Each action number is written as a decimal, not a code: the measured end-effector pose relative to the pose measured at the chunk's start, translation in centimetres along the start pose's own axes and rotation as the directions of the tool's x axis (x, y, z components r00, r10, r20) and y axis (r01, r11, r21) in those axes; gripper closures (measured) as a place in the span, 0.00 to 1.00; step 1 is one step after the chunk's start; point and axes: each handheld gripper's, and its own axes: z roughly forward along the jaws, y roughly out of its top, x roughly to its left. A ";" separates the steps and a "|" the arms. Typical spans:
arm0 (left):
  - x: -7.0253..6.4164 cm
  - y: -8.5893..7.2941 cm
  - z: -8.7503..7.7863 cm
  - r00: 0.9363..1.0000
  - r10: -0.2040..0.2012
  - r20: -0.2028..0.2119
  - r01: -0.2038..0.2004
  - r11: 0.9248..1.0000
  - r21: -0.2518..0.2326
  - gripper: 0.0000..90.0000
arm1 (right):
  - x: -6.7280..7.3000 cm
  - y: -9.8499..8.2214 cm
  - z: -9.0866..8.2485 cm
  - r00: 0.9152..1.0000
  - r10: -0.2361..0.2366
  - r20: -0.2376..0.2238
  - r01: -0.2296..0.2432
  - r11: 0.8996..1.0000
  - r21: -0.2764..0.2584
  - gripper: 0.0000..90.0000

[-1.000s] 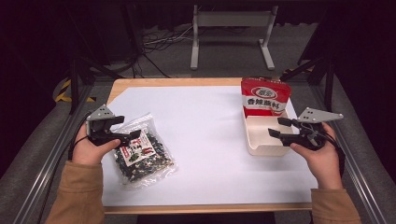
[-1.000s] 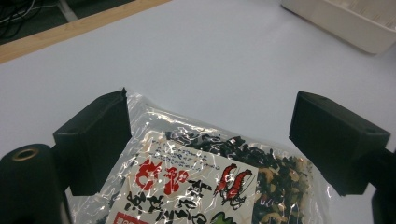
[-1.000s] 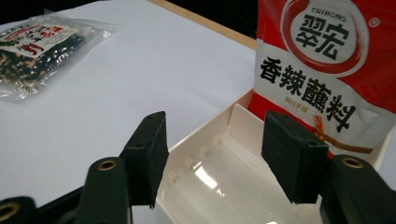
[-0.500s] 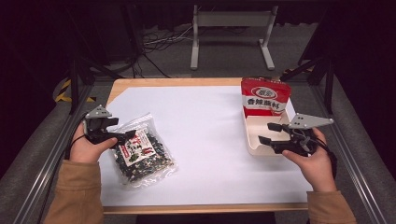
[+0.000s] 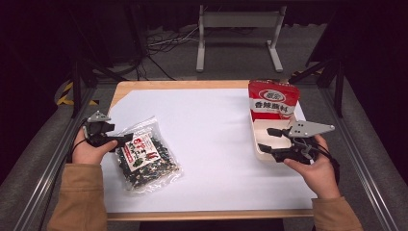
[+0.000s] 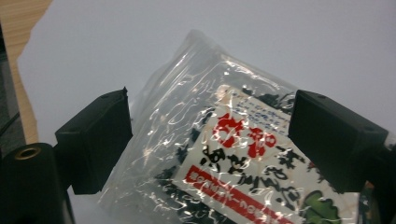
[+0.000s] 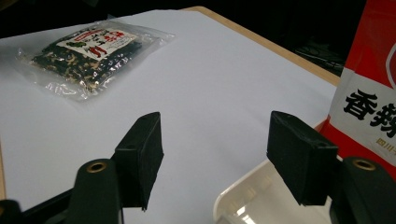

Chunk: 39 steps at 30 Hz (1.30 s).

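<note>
A clear bag of dark dried bits with a red and white label lies on the table's left side. My left gripper sits low at the bag's left corner. In the left gripper view its jaws stand open on either side of the bag, and the pads do not press on it. My right gripper hovers over the near end of a white tray. Its jaws have just been opening and nothing lies between them. A red packet stands upright in the tray's far end.
White paper covers the wooden table. Metal rails run along both sides. A metal stand and cables sit on the floor beyond the far edge. In the right gripper view the tray's rim lies just below the jaws.
My left gripper has sunk and drawn back a little to the bag's left corner. My right gripper has shifted left and nearer to the person, over the tray's near end.
</note>
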 end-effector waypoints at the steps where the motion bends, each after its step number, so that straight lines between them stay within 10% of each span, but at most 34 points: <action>1: 0.2 -0.2 0.1 1.000 -0.016 -0.004 0.016 1.000 0.000 0.16 | 0.0 0.0 0.0 1.000 -0.001 -0.002 0.001 1.000 -0.003 0.39; 39: 4.0 -3.9 3.7 0.981 -0.191 -0.022 0.192 0.974 0.116 0.16 | 1.0 -0.4 1.9 0.997 -0.023 -0.070 0.022 1.000 -0.003 0.36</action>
